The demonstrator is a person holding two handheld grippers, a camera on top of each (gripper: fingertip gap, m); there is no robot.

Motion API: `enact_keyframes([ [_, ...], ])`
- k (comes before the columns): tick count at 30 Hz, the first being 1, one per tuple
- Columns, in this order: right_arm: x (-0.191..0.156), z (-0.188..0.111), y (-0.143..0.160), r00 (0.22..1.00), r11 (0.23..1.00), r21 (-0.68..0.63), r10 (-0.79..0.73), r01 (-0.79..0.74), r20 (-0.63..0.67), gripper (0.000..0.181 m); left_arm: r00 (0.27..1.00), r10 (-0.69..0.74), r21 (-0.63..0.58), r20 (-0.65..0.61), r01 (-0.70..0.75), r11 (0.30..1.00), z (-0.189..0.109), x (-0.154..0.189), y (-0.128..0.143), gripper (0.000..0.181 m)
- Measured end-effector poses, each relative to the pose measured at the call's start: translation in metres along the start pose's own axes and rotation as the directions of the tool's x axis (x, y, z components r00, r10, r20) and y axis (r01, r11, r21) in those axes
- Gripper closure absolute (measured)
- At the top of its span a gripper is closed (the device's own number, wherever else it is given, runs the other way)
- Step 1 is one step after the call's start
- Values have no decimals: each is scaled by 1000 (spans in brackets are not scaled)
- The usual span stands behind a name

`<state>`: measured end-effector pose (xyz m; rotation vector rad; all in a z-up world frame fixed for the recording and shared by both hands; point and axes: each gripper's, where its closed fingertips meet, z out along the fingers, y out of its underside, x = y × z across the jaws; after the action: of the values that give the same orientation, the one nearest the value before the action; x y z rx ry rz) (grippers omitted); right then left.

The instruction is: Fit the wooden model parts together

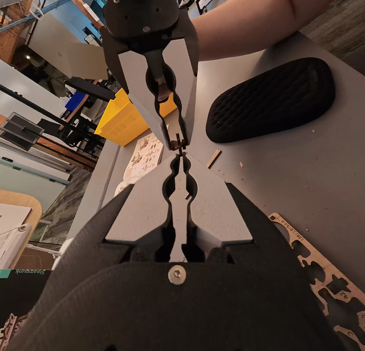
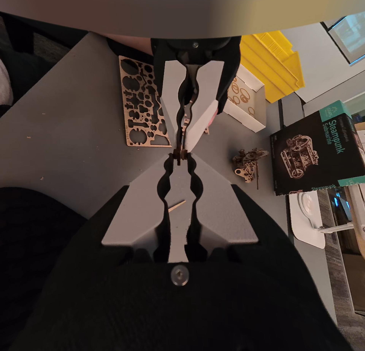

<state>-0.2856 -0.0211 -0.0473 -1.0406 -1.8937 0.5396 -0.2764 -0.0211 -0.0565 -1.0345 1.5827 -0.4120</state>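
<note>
Left tongs (image 1: 181, 153) fill the near foreground of their own view, tips pinched on a thin dark wooden part (image 1: 181, 151) that stands on edge at 12 o'clock from them. Facing them tip to tip, the right tongs (image 1: 178, 143) come in from 12 o'clock, clamped on a small wooden piece (image 1: 174, 143) of their own. The two pieces touch where the four tips meet, held in the air above the worktop (image 1: 276, 183). Both tongs lie along one line, so the joint sits equally near each; pressing home, I judge, means pushing along that shared axis without tilting.

Counted outward: two held pieces, two tongs, one emptied part sheet (image 2: 142, 104) at 11 o'clock in the right wrist view, one half-built model (image 2: 248, 163) at 3 o'clock, one kit box (image 2: 316, 153) beyond it, one white tray (image 2: 246, 102), one yellow bin (image 2: 272, 64), one instruction booklet (image 1: 144, 157), one black pad (image 1: 272, 100).
</note>
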Motion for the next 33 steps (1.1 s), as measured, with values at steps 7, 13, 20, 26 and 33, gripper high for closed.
enact_keyframes([
  [7,4,-4,-5,1000,999,40,13,-12,-17,168,997,15,35,74,-17,999,-1,-8,-9,168],
  [13,4,-2,-3,1000,999,36,4,-3,-19,168,999,10,12,43,-10,1000,-2,-5,-7,177],
  [20,-1,2,4,1000,1000,21,0,-1,15,169,1000,-19,-32,-23,18,999,2,2,-1,178],
  [26,-9,6,6,998,999,36,19,-21,63,168,995,-39,-50,-97,35,998,3,10,3,179],
  [33,-2,4,5,993,988,122,88,-97,80,167,1000,-12,-12,-21,12,1000,2,2,1,178],
])
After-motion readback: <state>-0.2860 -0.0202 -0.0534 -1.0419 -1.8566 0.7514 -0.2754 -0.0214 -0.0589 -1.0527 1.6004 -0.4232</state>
